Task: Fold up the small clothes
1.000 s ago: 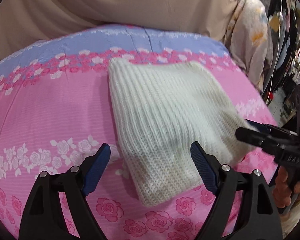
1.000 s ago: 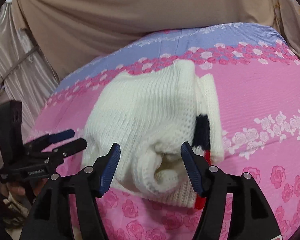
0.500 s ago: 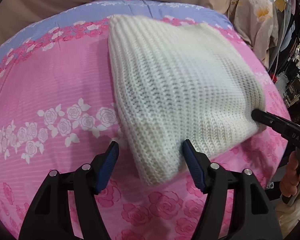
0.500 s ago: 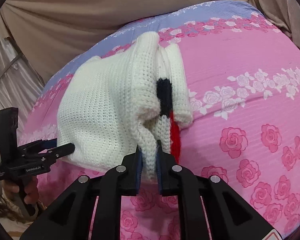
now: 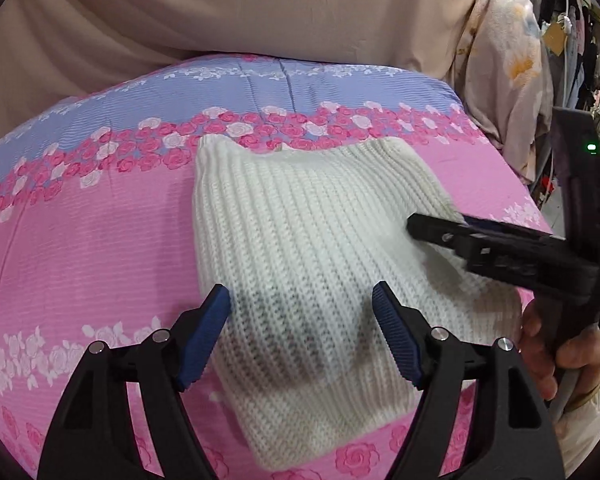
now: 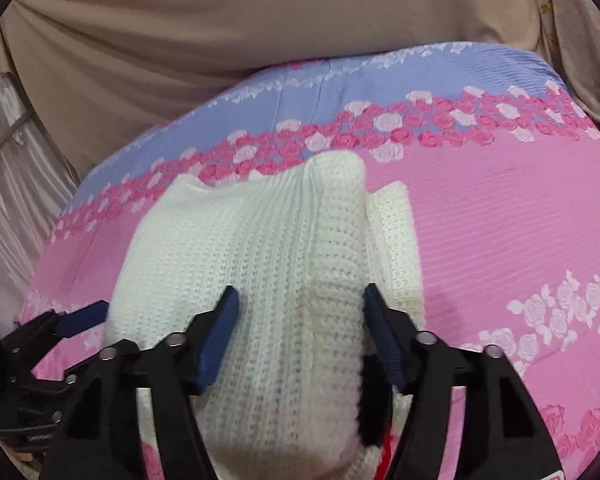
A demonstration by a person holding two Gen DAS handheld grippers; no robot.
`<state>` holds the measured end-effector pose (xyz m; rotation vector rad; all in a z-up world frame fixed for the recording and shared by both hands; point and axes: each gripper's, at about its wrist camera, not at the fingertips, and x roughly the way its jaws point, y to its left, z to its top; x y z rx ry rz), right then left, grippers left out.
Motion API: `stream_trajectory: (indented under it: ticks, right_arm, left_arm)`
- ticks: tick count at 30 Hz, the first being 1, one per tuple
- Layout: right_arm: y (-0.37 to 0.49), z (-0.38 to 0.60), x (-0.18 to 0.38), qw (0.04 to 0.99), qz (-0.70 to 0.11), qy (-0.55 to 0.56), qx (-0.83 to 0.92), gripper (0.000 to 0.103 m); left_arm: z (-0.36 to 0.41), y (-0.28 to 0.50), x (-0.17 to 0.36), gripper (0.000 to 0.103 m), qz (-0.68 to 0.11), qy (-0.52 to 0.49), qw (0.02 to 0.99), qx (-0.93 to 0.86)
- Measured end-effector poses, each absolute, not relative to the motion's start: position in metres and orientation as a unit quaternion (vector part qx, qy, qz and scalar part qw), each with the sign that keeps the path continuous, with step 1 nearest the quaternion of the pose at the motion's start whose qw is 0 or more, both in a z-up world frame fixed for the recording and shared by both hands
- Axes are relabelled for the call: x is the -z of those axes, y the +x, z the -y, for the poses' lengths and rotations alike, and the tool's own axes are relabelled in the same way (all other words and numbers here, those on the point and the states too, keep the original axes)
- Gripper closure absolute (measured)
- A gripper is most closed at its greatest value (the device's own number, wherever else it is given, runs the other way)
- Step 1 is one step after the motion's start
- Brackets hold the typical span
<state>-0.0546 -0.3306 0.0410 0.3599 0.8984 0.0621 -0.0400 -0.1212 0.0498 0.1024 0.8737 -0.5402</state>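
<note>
Half a second back the right gripper (image 6: 298,320) was pinched tight on a ridge of the white knitted garment (image 5: 312,264); now its jaws have just been opening and stand apart on either side of the raised fold, whether the pads still touch the knit I cannot tell. The left gripper (image 5: 302,332) has also drawn back a little, and its jaws have just been opening too, spread wide over the near corner of the garment without pressing it. That garment lies folded into a compact, roughly square bundle on the pink rose-patterned bedspread (image 5: 80,248), just below its blue band, with a thick fold running along the right gripper's side and a narrower flap lying beside it. Letting go here makes sense: the fold appears laid down, and both tools hover low and close, probably so the bundle can be checked or patted flat without dragging it out of shape. A hand (image 5: 556,344) grips the right tool at the edge of the left view. Folding looks nearly finished.
</note>
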Motion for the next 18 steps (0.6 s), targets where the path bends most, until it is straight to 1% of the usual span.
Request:
stream_trajectory:
  ticks: [1, 3, 5, 6, 7, 8, 9, 10, 11, 12, 14, 18]
  right_arm:
    - [-0.060, 0.332, -0.049, 0.890, -0.414, 0.187, -0.042, 0.086]
    - [-0.081, 0.339, -0.078, 0.910, -0.354, 0.206, -0.064, 0.089]
    - [-0.097, 0.346, -0.095, 0.923, -0.317, 0.210, -0.063, 0.089]
    - [-0.099, 0.349, -0.095, 0.924, -0.317, 0.207, -0.052, 0.089]
    - [-0.094, 0.351, -0.084, 0.921, -0.336, 0.193, -0.034, 0.089]
    - [-0.085, 0.353, -0.068, 0.914, -0.365, 0.178, -0.016, 0.089]
    - [-0.071, 0.354, -0.038, 0.895, -0.415, 0.164, 0.010, 0.089]
    - [-0.065, 0.355, -0.021, 0.886, -0.433, 0.168, 0.014, 0.088]
    - [-0.067, 0.356, -0.019, 0.891, -0.417, 0.177, 0.010, 0.088]
    - [-0.070, 0.356, -0.024, 0.891, -0.416, 0.180, 0.012, 0.087]
    - [-0.078, 0.356, -0.040, 0.895, -0.400, 0.198, 0.013, 0.079]
    - [-0.109, 0.347, -0.072, 0.912, -0.363, 0.191, 0.005, 0.073]
  left_arm:
    - [0.122, -0.040, -0.050, 0.031, -0.416, 0.050, 0.871, 0.257]
    - [0.121, -0.040, -0.052, 0.031, -0.415, 0.049, 0.872, 0.257]
    - [0.121, -0.039, -0.053, 0.031, -0.415, 0.047, 0.871, 0.258]
    - [0.121, -0.039, -0.052, 0.031, -0.415, 0.047, 0.871, 0.258]
    - [0.121, -0.039, -0.052, 0.031, -0.416, 0.046, 0.870, 0.260]
    - [0.122, -0.039, -0.051, 0.031, -0.416, 0.048, 0.870, 0.260]
    - [0.124, -0.038, -0.049, 0.031, -0.416, 0.051, 0.871, 0.256]
    - [0.125, -0.037, -0.048, 0.031, -0.418, 0.055, 0.871, 0.252]
    - [0.126, -0.036, -0.046, 0.031, -0.420, 0.056, 0.870, 0.251]
    - [0.126, -0.036, -0.045, 0.031, -0.421, 0.058, 0.871, 0.247]
    - [0.126, -0.035, -0.044, 0.031, -0.422, 0.061, 0.872, 0.241]
    - [0.126, -0.035, -0.043, 0.031, -0.420, 0.067, 0.874, 0.234]
